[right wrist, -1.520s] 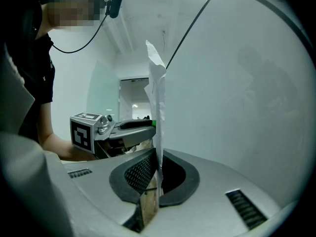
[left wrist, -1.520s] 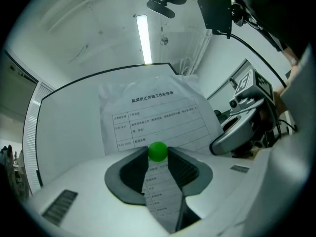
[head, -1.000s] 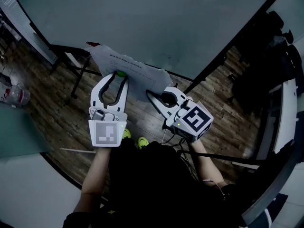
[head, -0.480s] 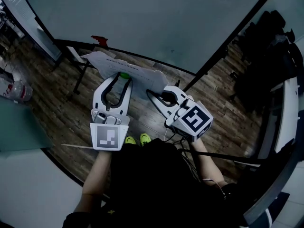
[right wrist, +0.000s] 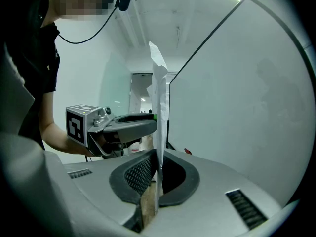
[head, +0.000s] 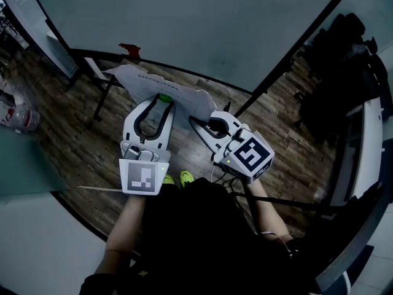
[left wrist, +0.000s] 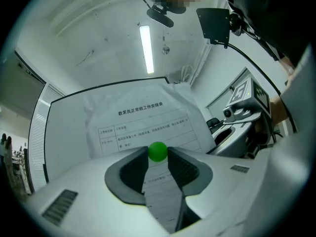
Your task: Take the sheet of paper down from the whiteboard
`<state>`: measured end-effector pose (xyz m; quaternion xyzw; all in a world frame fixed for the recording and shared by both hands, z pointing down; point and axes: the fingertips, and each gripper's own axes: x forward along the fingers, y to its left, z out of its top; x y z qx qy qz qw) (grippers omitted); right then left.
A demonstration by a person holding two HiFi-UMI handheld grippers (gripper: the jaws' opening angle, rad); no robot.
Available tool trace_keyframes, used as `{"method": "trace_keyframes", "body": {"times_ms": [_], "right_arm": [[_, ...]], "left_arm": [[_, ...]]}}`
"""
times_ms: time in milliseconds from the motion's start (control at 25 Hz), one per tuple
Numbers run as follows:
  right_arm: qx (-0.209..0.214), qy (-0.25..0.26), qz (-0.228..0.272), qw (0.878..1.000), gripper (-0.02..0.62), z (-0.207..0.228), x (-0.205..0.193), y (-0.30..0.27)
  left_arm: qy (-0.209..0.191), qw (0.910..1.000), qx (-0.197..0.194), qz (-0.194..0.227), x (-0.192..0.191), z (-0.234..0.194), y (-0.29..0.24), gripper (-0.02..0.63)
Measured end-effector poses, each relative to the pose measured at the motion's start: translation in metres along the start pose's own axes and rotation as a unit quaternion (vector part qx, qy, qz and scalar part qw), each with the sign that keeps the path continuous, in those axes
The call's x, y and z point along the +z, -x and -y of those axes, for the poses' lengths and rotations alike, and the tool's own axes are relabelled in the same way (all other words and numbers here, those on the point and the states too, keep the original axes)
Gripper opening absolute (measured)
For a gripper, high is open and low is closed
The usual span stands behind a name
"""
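Observation:
The white printed sheet [head: 147, 82] is off the whiteboard [head: 184, 17] and hangs in the air between my two grippers. My left gripper [head: 163, 101] is shut on a small green ball magnet [head: 164, 97], pinched at its fingertips in front of the sheet [left wrist: 143, 120]; the magnet [left wrist: 158, 151] sits over the page's lower half. My right gripper [head: 195, 121] is shut on the sheet's right edge, which stands edge-on between its pads [right wrist: 157, 167] as a thin white strip [right wrist: 159, 93]. The left gripper [right wrist: 129, 124] shows beside it in the right gripper view.
A small red object [head: 129, 49] sits at the whiteboard's lower edge. The board's black stand legs [head: 104, 97] are on the wood floor. A plastic bottle [head: 18, 120] lies at the left. Dark bags [head: 350, 66] are piled at the right. My green shoes [head: 178, 178] are below.
Both grippers have pulled the sheet a short way back from the whiteboard's lower edge, uncovering the red object. Both grips are unchanged.

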<state>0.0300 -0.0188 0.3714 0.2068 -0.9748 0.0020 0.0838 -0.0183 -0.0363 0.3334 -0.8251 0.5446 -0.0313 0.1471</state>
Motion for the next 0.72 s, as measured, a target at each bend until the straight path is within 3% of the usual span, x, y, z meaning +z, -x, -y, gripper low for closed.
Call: {"method": "trace_keyframes", "body": {"times_ms": [720], "right_arm": [[0.013,0.007,-0.005,1.000,0.014,-0.0050,0.0010,0.0015]], "left_arm": [[-0.003,0.9999,0.014,-0.001,0.0019,-0.0015,0.0050,0.138]]}}
